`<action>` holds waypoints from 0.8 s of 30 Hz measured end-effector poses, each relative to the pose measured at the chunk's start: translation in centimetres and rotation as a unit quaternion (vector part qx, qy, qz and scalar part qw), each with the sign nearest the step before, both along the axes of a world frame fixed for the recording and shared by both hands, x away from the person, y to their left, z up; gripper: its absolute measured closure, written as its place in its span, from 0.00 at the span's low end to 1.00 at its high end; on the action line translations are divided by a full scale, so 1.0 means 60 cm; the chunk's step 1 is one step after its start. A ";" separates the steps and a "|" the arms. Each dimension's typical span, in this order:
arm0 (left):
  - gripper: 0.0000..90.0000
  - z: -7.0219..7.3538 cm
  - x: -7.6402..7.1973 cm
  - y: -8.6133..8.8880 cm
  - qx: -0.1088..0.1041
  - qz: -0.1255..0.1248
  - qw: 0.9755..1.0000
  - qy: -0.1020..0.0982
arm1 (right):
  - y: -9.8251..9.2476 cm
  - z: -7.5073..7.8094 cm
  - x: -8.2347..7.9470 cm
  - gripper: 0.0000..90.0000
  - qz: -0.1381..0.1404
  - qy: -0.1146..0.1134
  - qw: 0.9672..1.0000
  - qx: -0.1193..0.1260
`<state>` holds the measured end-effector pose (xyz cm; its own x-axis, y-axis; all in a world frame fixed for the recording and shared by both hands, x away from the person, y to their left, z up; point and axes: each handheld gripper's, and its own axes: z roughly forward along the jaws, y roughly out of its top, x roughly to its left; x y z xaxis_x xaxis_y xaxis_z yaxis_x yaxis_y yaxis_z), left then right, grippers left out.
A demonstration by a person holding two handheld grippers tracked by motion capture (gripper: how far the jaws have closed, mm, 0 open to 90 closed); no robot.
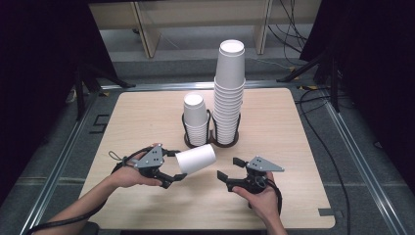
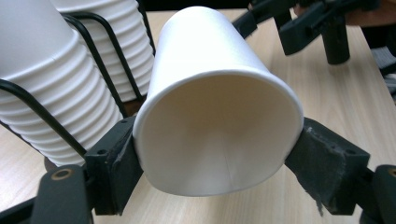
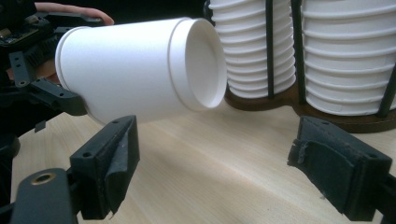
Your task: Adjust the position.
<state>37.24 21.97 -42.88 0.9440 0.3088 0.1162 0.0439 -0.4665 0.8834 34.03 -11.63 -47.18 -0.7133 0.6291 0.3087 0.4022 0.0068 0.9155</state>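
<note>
A single white paper cup (image 1: 195, 159) lies on its side above the table, held by my left gripper (image 1: 176, 165), which is shut on its mouth end. In the left gripper view the two pads squeeze the cup's rim (image 2: 219, 130) from both sides, bending it slightly oval. My right gripper (image 1: 228, 168) hovers just right of the cup, open, with nothing between its pads. In the right gripper view the cup's recessed bottom (image 3: 205, 65) faces that gripper (image 3: 215, 158), a little above and left of its jaws.
A black wire holder (image 1: 211, 142) on a dark base stands mid-table. It carries a short stack of white cups (image 1: 195, 120) and a tall stack (image 1: 230, 93). Bare wood lies around the hands. Cables trail on the floor at the right.
</note>
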 end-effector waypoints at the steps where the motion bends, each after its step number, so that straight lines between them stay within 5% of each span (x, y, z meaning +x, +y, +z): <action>1: 0.24 0.005 0.005 0.002 0.013 -0.004 1.000 -0.001 | 0.001 0.002 0.001 0.17 0.003 0.005 1.000 -0.001; 9: 0.24 0.025 0.019 0.008 0.044 -0.019 0.999 0.000 | 0.001 0.007 0.002 0.17 0.005 0.001 1.000 -0.003; 13: 0.24 0.039 0.031 0.012 0.061 -0.031 0.998 0.016 | 0.000 0.008 0.005 0.17 0.005 -0.003 1.000 -0.010; 20: 0.24 0.053 0.043 0.014 0.085 -0.046 0.995 0.005 | 0.001 0.013 0.006 0.17 0.001 -0.007 1.000 -0.011; 24: 0.24 0.057 0.043 0.014 0.095 -0.042 0.994 0.030 | 0.003 0.015 0.007 0.16 0.008 -0.009 1.000 -0.012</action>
<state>39.84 22.79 -39.47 0.9725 0.2068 0.1076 0.0481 -0.6295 0.7755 34.47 -11.44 -46.26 -0.7290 0.6244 0.2805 0.3855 0.0358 0.9220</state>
